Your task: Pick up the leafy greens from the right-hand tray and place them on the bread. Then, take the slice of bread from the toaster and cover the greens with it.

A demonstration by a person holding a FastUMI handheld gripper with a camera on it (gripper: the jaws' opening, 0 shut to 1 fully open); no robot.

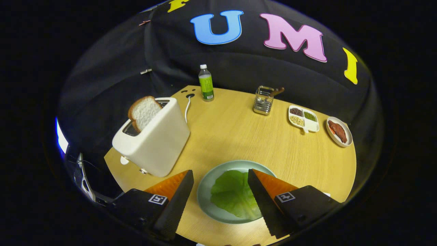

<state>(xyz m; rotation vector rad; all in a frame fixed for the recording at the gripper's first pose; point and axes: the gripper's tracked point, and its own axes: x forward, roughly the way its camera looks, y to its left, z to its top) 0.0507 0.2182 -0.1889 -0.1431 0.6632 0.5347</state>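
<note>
- My gripper (220,177) is spread wide, fingers holding nothing, hovering above the pale green plate (205,191) near the table's front edge.
- The leafy greens (232,194) lie flat on that plate, between my two fingers and a little below them; the right finger's inner edge overlaps the leaf in this view, but I judge that to be overlap only, not contact.
- No bread is visible under the leaf (it may be hidden beneath it, I cannot tell), so whether the greens are already placed or still waiting to be picked is uncertain from here.
- The slice of bread (144,112) stands upright in the slot of the white toaster (153,140), beyond my left finger and well apart from the plate.
- If the step in hand is the bread: swing left and forward, level the fingers with the slice's top, close on its two flat faces, not the crust ends, and lift straight up so it clears the slot.
- Squeeze gently; bread crushes and a tilted pull could drag the toaster.
- Pose: I am tilted downward, looking across the wooden table (239,136), fingers pointing forward over the plate, roughly centred on the leaf.
- Bystanders beyond: a bottle (206,83), a metal caddy (263,100), a divided dish (304,119), a small dish (338,131).
</note>
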